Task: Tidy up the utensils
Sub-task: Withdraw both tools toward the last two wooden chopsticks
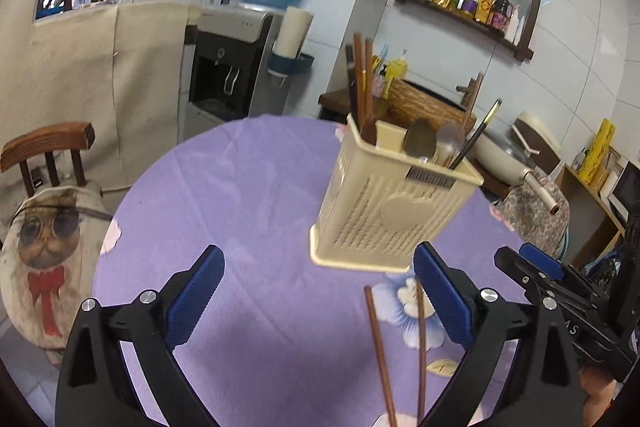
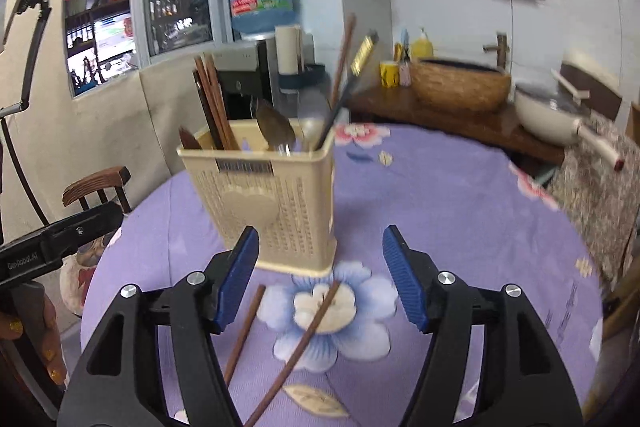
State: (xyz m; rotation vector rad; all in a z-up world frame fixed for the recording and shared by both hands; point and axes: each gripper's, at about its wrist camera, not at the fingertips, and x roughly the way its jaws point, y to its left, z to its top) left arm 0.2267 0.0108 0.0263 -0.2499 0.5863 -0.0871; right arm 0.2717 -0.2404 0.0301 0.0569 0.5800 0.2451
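Note:
A cream plastic utensil holder [image 1: 384, 211] [image 2: 276, 203] stands on the purple flowered tablecloth [image 1: 248, 211] [image 2: 460, 211]. It holds brown chopsticks [image 1: 362, 83] [image 2: 214, 103], spoons [image 1: 420, 141] [image 2: 276, 131] and a black-handled utensil [image 1: 478, 135] [image 2: 340, 95]. Two brown chopsticks [image 1: 380, 355] [image 2: 308, 335] lie loose on the cloth in front of the holder. My left gripper [image 1: 320, 291] is open and empty, just before the holder. My right gripper [image 2: 320, 279] is open and empty above the loose chopsticks; it shows at the right of the left wrist view [image 1: 536, 267].
A wooden chair [image 1: 48, 155] with a cat-print cushion stands left of the table. A water dispenser [image 1: 236, 67] stands behind. A side counter carries a woven basket [image 2: 460, 87] and a cream pan [image 2: 552, 119]. A shelf of bottles [image 1: 472, 3] hangs on the wall.

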